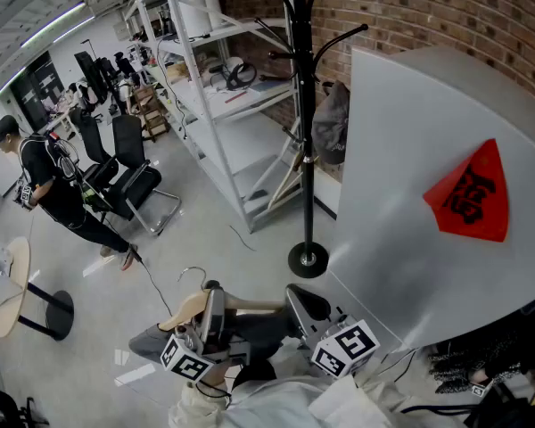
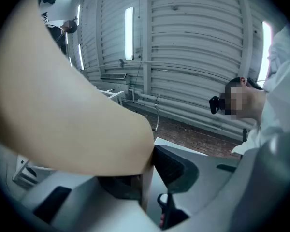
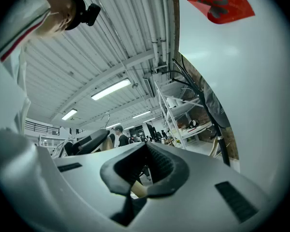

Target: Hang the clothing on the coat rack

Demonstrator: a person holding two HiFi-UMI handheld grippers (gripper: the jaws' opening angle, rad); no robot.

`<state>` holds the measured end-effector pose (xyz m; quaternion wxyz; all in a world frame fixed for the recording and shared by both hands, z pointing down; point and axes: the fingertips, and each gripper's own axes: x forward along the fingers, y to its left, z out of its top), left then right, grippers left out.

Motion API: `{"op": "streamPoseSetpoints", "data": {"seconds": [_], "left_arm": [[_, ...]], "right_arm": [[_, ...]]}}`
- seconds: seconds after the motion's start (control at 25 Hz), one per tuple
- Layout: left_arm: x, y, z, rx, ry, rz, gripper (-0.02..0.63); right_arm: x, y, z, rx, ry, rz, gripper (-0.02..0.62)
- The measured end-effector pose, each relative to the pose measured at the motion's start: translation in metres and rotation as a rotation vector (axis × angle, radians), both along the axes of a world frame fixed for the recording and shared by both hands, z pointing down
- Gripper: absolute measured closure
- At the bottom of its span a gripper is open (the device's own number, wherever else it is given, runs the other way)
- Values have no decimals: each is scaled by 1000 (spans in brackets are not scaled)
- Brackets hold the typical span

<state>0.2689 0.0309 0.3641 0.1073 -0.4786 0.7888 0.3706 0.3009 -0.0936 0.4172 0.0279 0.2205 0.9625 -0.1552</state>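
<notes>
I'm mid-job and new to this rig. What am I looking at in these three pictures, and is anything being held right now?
There is no robot arm here: these are handheld tongs, one per hand. The head view looks down from a head-worn camera. The other two views each look along one tool's jaws. The left tongs and right tongs both clamp a wooden hanger carrying dark clothing. Ahead stands the black coat rack, with a grey garment already hanging on it.
</notes>
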Motion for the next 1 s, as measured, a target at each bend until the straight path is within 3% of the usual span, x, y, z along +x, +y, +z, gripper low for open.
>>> {"op": "streamPoseSetpoints", "data": {"seconds": [0.52, 0.88, 1.0], "left_arm": [[-115, 29, 12, 13, 1, 80, 515], [-211, 61, 11, 40, 5, 233, 515], [-238, 63, 7, 25, 1, 313, 515]], "right_arm": [[-104, 38, 1, 69, 13, 90, 571], [-195, 73, -1, 104, 19, 248, 571], [-216, 76, -6, 93, 21, 343, 571]]}}
